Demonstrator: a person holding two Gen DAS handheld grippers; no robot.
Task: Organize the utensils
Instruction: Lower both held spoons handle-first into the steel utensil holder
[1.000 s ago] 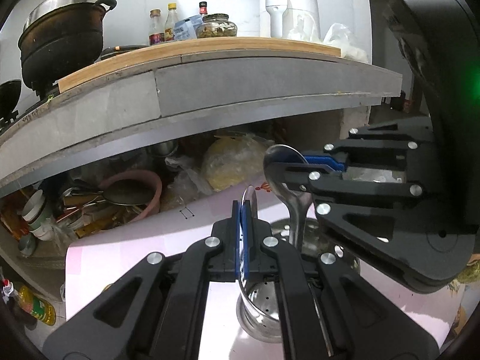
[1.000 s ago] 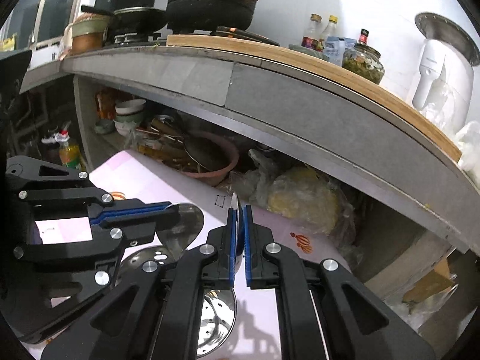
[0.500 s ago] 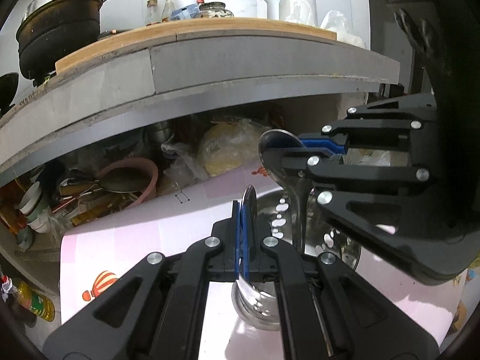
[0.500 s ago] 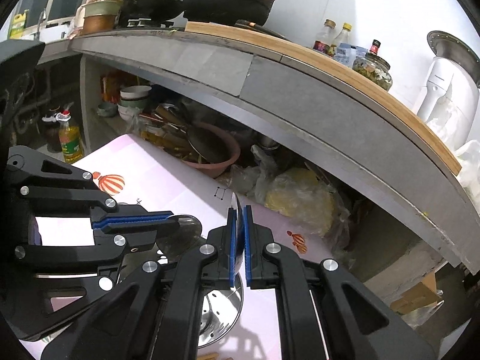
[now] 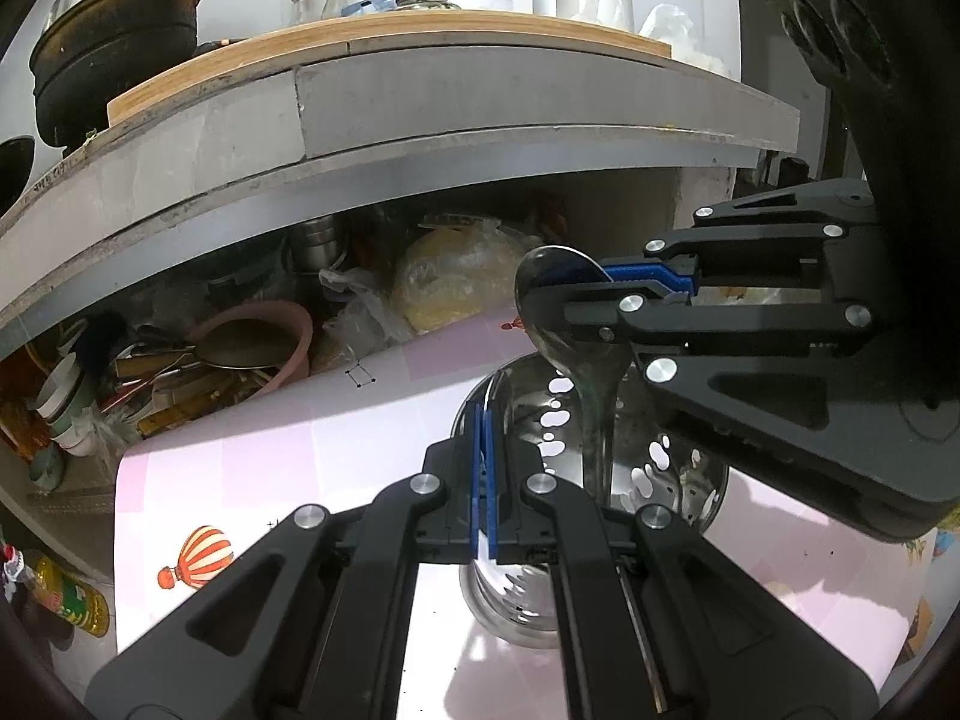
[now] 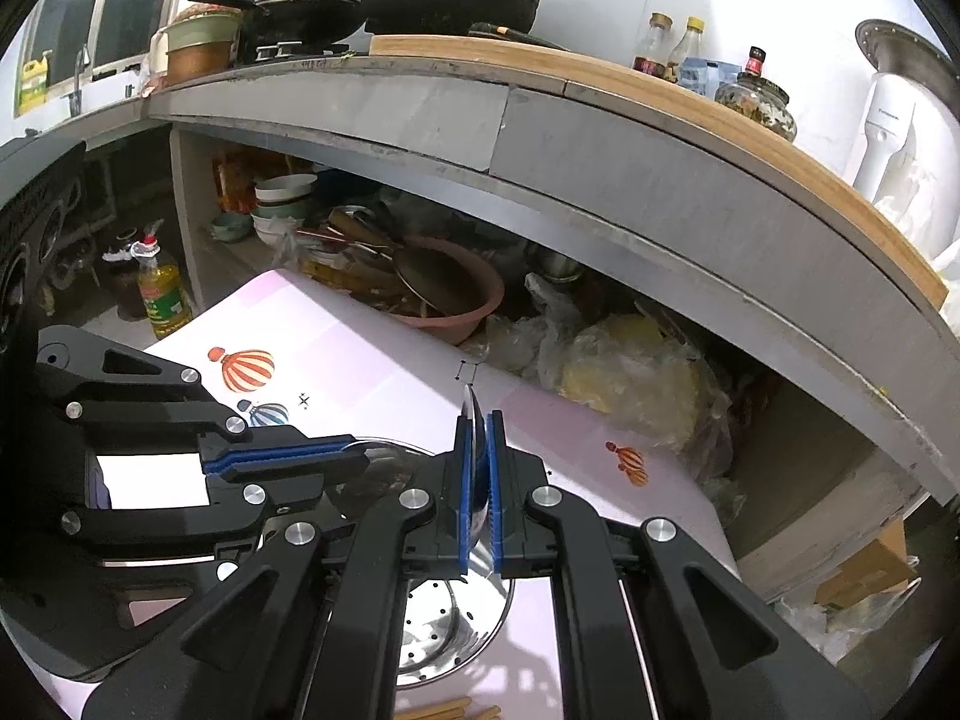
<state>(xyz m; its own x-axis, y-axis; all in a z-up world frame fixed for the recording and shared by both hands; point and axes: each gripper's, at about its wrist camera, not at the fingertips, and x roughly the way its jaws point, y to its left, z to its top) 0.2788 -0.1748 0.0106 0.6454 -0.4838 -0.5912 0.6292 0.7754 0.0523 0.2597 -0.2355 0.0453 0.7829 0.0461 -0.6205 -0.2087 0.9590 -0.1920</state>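
My right gripper (image 6: 478, 426) is shut on the bowl of a steel spoon (image 5: 555, 282), seen edge-on between its blue pads. In the left wrist view the right gripper (image 5: 606, 294) comes in from the right. The spoon's handle hangs down into a perforated steel utensil holder (image 5: 690, 480) on the mat. My left gripper (image 5: 483, 420) is shut right at the holder's near rim. The right wrist view shows the left gripper (image 6: 354, 462) pinching a second spoon (image 6: 390, 456) by its bowl above the holder (image 6: 456, 630). That spoon's handle is hidden.
A pink mat (image 5: 288, 456) with balloon prints covers the surface. Wooden chopsticks (image 6: 444, 708) lie at its near edge. Behind it a shelf under the counter holds a pink basin (image 5: 294, 330), bowls (image 6: 282, 204) and plastic bags (image 5: 456, 276). An oil bottle (image 6: 162, 294) stands at the left.
The holder now shows larger and closer in the left wrist view, and the left spoon's bowl no longer sticks up above my left pads. Both grippers stay shut.
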